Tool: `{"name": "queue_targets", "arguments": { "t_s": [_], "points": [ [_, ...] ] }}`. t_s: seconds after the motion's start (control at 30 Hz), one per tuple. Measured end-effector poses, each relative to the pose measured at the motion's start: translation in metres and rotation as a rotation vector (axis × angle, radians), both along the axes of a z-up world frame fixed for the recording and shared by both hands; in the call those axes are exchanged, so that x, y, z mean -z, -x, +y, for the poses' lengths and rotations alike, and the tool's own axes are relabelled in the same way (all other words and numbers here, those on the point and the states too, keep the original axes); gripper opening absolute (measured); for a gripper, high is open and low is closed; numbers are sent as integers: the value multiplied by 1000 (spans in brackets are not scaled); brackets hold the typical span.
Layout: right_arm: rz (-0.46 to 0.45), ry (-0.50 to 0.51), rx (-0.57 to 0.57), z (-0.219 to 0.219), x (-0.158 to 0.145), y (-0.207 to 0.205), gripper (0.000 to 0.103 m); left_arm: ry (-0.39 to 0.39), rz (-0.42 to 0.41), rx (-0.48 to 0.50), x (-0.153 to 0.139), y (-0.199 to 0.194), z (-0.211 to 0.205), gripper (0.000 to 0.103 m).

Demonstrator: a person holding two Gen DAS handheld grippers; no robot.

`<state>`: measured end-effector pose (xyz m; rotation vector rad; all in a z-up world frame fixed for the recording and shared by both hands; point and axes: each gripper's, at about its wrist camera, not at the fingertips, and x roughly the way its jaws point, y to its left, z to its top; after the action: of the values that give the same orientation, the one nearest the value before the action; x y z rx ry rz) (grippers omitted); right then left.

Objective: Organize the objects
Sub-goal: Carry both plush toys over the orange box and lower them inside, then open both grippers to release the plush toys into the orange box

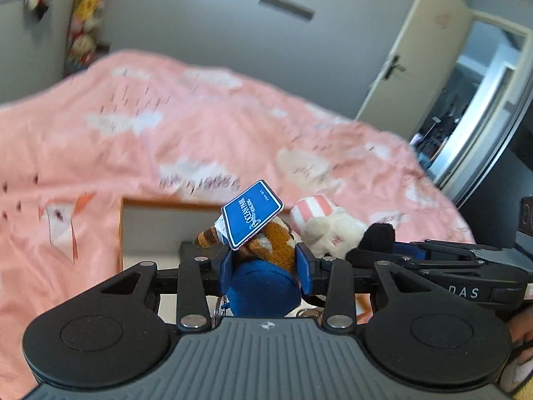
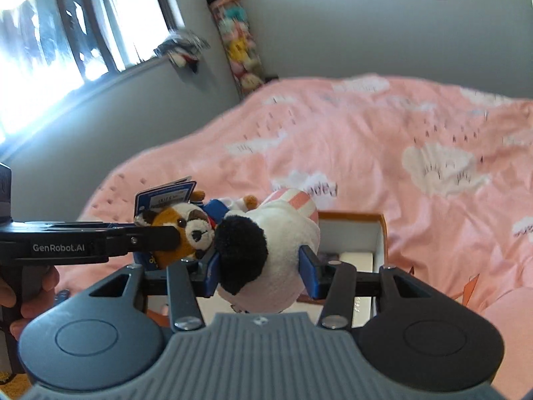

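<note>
I held the red panda plush [image 1: 266, 250] clamped in the left gripper [image 1: 265, 263] and the white plush [image 2: 266, 260] clamped in the right gripper [image 2: 263, 270], both above the open box [image 2: 379, 233] on the bed [image 2: 366, 140]. Neither was stowed yet; placement remained.

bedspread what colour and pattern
Pink bedspread with white clouds and small dark marks, best in the right wrist view.

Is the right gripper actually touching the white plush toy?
Touching. The right wrist view shows the right gripper with its blue pads pressed into both sides of the white plush toy, which is held off the bed.
</note>
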<state>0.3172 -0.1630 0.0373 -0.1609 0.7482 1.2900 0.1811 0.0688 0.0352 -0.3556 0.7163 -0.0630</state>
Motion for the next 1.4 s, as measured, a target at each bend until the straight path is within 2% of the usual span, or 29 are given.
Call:
{"name": "queue_targets", "arguments": {
  "t_s": [0.2, 0.3, 0.43, 0.6, 0.7, 0.77, 1.0, 1.1, 1.3, 1.37, 1.4],
  "points": [
    [105, 159, -26, 29, 59, -20, 50, 61, 158, -13, 49, -19, 11, 44],
    [138, 217, -32, 35, 81, -24, 50, 69, 210, -24, 67, -22, 12, 44],
    [171, 259, -56, 43, 99, -24, 50, 85, 276, -65, 85, -26, 14, 44],
    [182, 323, -115, 54, 114, -22, 50, 98, 308, -93, 98, -28, 15, 44],
    [184, 348, -117, 60, 115, -25, 51, 108, 327, -92, 103, -33, 15, 45],
    [148, 362, -112, 63, 114, -24, 51, 118, 339, -90, 106, -36, 14, 45],
    [115, 411, -129, 67, 115, -24, 57, 152, 441, -43, 123, -41, 9, 49],
    [112, 406, -124, 62, 110, -26, 58, 143, 420, -19, 117, -35, 9, 49],
    [101, 337, -137, 52, 88, -27, 60, 174, 368, -23, 98, -30, 22, 49],
    [92, 328, -126, 53, 85, -28, 50, 177, 365, -34, 97, -31, 26, 49],
    [92, 332, -125, 53, 85, -28, 37, 176, 366, -40, 98, -32, 27, 48]
  ]
}}
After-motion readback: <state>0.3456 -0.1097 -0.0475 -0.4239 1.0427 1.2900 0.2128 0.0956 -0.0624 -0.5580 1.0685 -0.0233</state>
